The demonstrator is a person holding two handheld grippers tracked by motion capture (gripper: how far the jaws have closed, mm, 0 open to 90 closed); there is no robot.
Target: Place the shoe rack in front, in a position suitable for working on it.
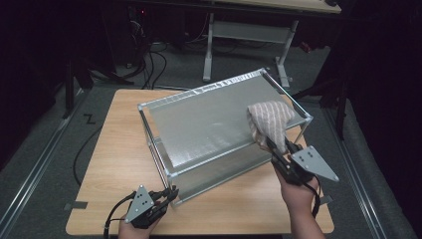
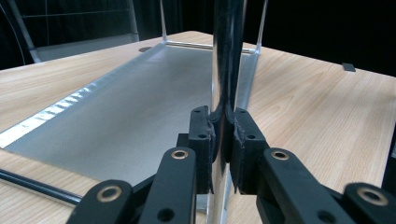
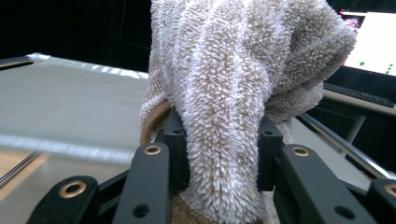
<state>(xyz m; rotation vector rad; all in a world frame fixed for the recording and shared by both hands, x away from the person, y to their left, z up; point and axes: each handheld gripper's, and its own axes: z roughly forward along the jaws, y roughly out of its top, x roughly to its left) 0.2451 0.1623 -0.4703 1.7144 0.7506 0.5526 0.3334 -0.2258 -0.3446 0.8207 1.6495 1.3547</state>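
Two grippers worked at the wooden table, both entering the high view from six o'clock. Nearest the person, at about seven o'clock on the table, the left gripper had its jaws pressed together on the front corner post of a metal shelf rack. In the left gripper view the pads squeezed that shiny upright from both sides, and the post rose straight toward twelve o'clock between them. Past it, the rack's lower shelf lay flat on the table and ran away toward eleven o'clock.

At about five o'clock, just off the rack's right front edge, the right gripper pinched a bunched, ribbed beige towel. In the right gripper view the thick pile filled the gap between the jaws, which stood part-way apart around it, and the cloth stood up above them toward twelve o'clock. Seen from above, the towel sat at the right end of the rack's top shelf, near its three o'clock corner; whether it touched the shelf could not be told.

Farther off, toward twelve o'clock beyond the table, the white legs of another desk stood on the dark floor.
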